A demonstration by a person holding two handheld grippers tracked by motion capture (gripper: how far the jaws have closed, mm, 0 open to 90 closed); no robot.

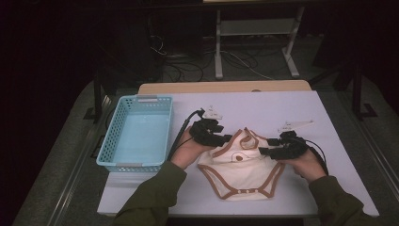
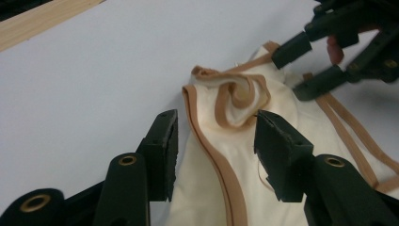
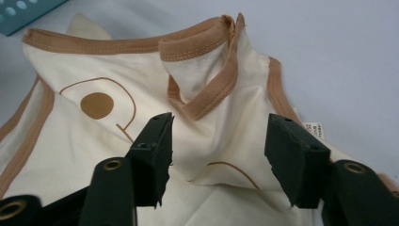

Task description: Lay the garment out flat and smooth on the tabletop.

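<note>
A cream baby bodysuit [image 1: 240, 172] with brown trim lies flat on the white table [image 1: 282, 103], its neck end bunched up. My left gripper [image 1: 226, 139] is at the garment's left shoulder. In the left gripper view, that gripper [image 2: 216, 141] has its jaws apart over the brown-edged cloth [image 2: 202, 193], pressing on nothing. My right gripper [image 1: 264, 149] is at the right shoulder. Seen through the right gripper view, it [image 3: 219, 150] stands open too, with the folded neckline [image 3: 207, 75] just ahead of it. The right gripper [image 2: 301, 66] also appears far off in the left gripper view.
A light blue plastic basket [image 1: 106, 146] stands on the table left of the garment, close to my left forearm. Bare white tabletop stretches behind and to the right of the bodysuit. Cables and a table frame lie on the dark floor beyond.
</note>
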